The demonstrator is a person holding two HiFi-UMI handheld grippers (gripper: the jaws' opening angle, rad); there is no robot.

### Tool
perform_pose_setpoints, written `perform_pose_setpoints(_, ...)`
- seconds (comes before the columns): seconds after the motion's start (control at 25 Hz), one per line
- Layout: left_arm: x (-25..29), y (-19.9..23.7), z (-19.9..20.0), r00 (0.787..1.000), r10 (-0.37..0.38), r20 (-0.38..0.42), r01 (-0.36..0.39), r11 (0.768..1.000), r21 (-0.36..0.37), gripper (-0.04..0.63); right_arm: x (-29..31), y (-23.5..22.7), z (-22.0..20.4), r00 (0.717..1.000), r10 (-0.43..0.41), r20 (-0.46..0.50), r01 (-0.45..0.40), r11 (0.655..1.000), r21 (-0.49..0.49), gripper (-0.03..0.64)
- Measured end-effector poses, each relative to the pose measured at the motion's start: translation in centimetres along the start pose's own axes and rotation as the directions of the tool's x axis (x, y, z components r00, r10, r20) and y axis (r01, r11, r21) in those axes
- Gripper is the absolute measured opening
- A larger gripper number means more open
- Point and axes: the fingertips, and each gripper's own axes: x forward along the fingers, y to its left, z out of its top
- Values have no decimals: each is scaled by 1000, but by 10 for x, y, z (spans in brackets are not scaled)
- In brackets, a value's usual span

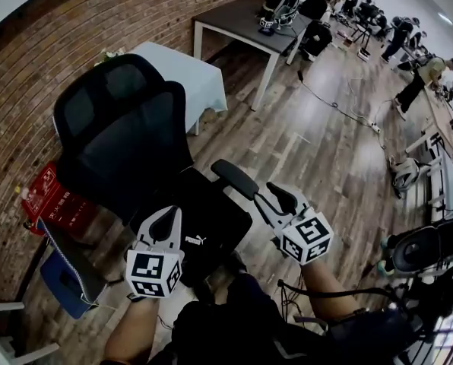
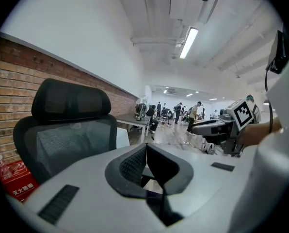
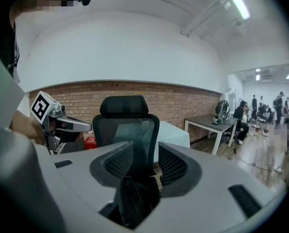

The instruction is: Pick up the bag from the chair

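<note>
Head view: a black mesh chair [image 1: 124, 131] stands before a brick wall [image 1: 97, 21], and the black bag [image 1: 215, 219] lies on its seat, beside the armrest [image 1: 234, 178] on the picture's right. We hold the left tool [image 1: 164, 220] over the near left part of the bag. In the left gripper view its jaws are pressed together with nothing between them. The right tool [image 1: 276, 198] hangs near the armrest. In the right gripper view its jaws stand spread, the chair back showing through the gap, and they pinch nothing. Whether either tool touches the bag we cannot tell.
</note>
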Motion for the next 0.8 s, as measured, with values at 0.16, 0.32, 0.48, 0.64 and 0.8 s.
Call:
perform_pose_setpoints(0.16,23,7,-23,997,48,-56,-50,998,-25,12,23,-23,-30,997,55,-55,-55,998,3,202)
perform_pose_setpoints(0.32,34,8,-47,989,89,-122,-96,994,-54,12,40,-36,-61,985,118,-128,-116,993,22,215)
perform_pose_setpoints(0.48,54,9,-75,976,120,-182,-137,987,-82,12,60,-50,-97,962,185,-199,-182,983,36,236)
perform_pose_setpoints(0.64,67,12,-114,956,149,-252,-181,977,-109,12,80,-50,-142,930,263,-257,-259,965,52,253)
perform_pose_setpoints(0.8,78,10,-145,939,167,-300,-213,969,-128,12,98,-48,-180,896,321,-306,-319,946,58,272)
